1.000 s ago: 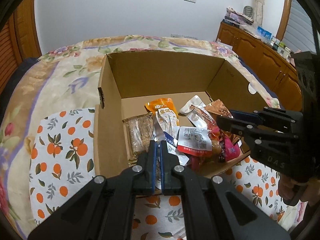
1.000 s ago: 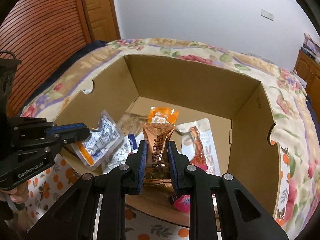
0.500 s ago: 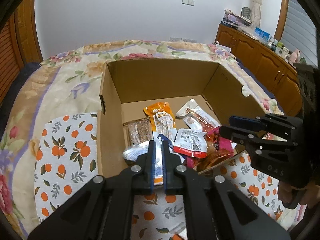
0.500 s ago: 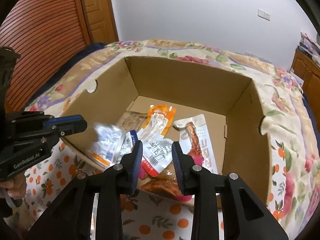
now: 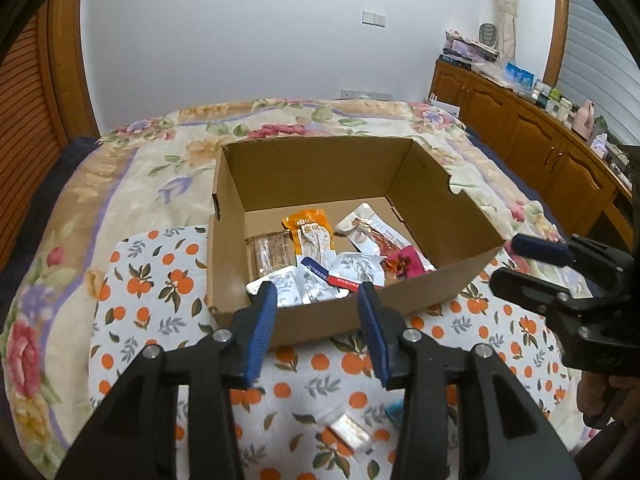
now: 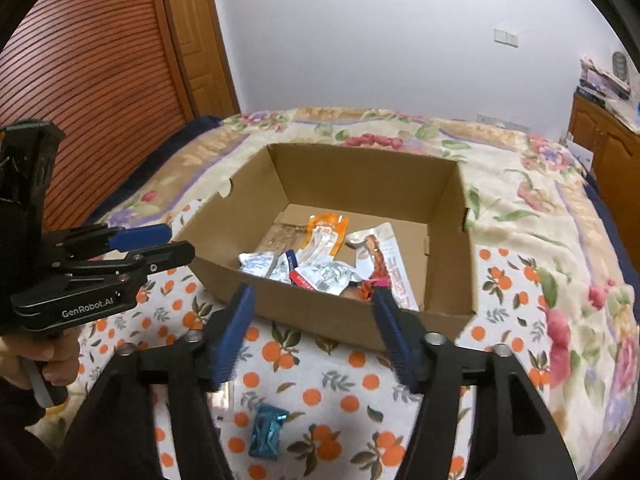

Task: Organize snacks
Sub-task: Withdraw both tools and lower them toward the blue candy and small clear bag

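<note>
1. While both claws hang over the near edge of the box (image 5: 352, 320), each stands spread with nothing between its pads; both have just been opening. The left claw (image 5: 318, 300) is parted moderately, the right claw (image 6: 312, 300) wider.
2. Each claw has two black fingers with blue pads (image 5: 260, 328). From the right wrist view, the left claw shows side-on at the left edge, with a hand (image 6: 44, 360) gripping its handle.
3. One open cardboard box sits on an orange-print cloth (image 5: 160, 280), spread over a floral quilt (image 5: 120, 168) on a bed.
4. Inside the box lies a loose heap of snack packets, about seven: one orange (image 6: 326, 232), one clear with brown biscuits (image 5: 270, 252), one long white with red print (image 6: 390, 264), several white-and-silver ones (image 5: 354, 268) and one pink (image 5: 406, 260). They overlap, so the count is unsure.
5. Outside the box, on the cloth near the claws, lie two more snacks: one blue wrapper (image 6: 266, 432) and one pale packet (image 5: 348, 432), blurred and partly hidden behind the left claw.
6. Print on the packets is too small to read.
7. The back half of the box floor is bare, and its four walls stand upright. Open cloth lies left and right of the box.
8. A wooden cabinet (image 5: 540, 144) runs along the right wall, well apart.
</note>
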`<move>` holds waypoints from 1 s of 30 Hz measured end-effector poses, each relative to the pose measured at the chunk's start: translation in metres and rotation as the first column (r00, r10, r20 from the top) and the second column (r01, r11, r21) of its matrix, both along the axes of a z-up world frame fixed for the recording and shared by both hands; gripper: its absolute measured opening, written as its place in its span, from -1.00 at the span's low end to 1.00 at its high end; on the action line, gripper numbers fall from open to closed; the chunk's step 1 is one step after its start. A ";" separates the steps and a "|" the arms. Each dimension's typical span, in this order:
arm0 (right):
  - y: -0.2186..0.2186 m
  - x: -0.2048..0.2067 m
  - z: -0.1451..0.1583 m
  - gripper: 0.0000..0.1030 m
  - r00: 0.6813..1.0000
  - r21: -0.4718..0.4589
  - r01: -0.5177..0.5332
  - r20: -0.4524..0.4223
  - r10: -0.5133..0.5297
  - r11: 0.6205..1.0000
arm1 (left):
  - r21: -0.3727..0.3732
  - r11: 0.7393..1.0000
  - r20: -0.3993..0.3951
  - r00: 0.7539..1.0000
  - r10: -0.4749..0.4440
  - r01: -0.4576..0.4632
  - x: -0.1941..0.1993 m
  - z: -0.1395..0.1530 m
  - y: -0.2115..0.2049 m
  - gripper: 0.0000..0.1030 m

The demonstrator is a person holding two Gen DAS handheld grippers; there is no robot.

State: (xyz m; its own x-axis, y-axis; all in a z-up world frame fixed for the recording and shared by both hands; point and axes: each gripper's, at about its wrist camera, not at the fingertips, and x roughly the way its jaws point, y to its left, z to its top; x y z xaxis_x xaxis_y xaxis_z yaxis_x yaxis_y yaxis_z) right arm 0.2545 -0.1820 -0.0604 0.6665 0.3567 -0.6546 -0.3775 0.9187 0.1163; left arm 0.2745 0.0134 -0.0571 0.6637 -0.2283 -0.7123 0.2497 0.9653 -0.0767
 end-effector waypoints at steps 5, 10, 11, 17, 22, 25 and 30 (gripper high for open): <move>-0.013 -0.018 0.011 0.85 0.999 0.010 0.044 0.031 -0.044 0.999 | 0.016 1.000 0.026 1.000 0.017 -0.018 -0.019 0.007 -0.004 0.57; -0.019 -0.031 0.016 1.00 0.996 0.011 0.058 0.060 -0.059 0.998 | 0.016 0.999 0.062 0.997 0.047 -0.048 -0.034 0.010 -0.002 0.70; -0.020 -0.034 0.016 1.00 0.996 0.012 0.061 0.066 -0.061 0.998 | 0.026 0.998 0.062 0.996 0.063 -0.064 -0.037 0.010 -0.001 0.70; -0.022 -0.047 0.013 1.00 0.995 0.005 0.062 0.076 -0.062 0.998 | 0.035 0.995 0.061 0.994 0.091 -0.093 -0.054 0.005 0.000 0.71; -0.022 -0.056 0.000 1.00 0.998 0.024 0.046 0.051 -0.048 0.999 | 0.026 0.997 0.045 0.996 0.073 -0.074 -0.072 -0.002 0.001 0.71; -0.019 -0.062 -0.010 1.00 0.999 0.025 0.032 0.037 -0.033 0.999 | 0.008 0.998 0.004 0.998 0.062 -0.062 -0.079 -0.013 0.002 0.71; -0.013 -0.069 -0.030 1.00 1.000 0.046 0.008 -0.002 -0.008 0.999 | 0.032 0.996 -0.066 0.995 0.081 -0.079 -0.083 -0.036 -0.002 0.71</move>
